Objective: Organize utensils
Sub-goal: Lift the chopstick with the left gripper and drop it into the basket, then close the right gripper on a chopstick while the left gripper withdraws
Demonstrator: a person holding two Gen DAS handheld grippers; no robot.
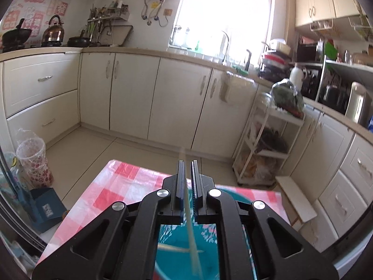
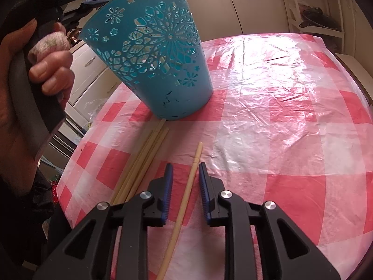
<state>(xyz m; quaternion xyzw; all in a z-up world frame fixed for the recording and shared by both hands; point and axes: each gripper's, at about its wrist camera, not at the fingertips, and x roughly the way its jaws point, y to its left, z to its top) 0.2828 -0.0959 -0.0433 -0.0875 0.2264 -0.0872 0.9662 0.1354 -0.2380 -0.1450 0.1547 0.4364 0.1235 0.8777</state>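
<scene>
My right tool (image 2: 185,177) sits low over the near part of the tabletop (image 2: 279,116), jaws parted. One chopstick (image 2: 186,200) lies on the cloth between the pads, touching neither. No grip.

Just left of it, a bundle of chopsticks (image 2: 142,161) lies flat, running away from the near-left edge, far tips at the foot of the basket (image 2: 158,70).

The basket, blue with cut-out flowers, stands toward the far-left edge, rim leaning towards the hand (image 2: 46,70) beside it. The rest of the cloth, out to the far and right edges, is bare checks.

My left tool (image 1: 188,179) is clamped shut on a single chopstick (image 1: 190,221), above the basket mouth (image 1: 223,210). The stick's lower end hangs inside it. Another stick (image 1: 179,249) lies in the bottom.
</scene>
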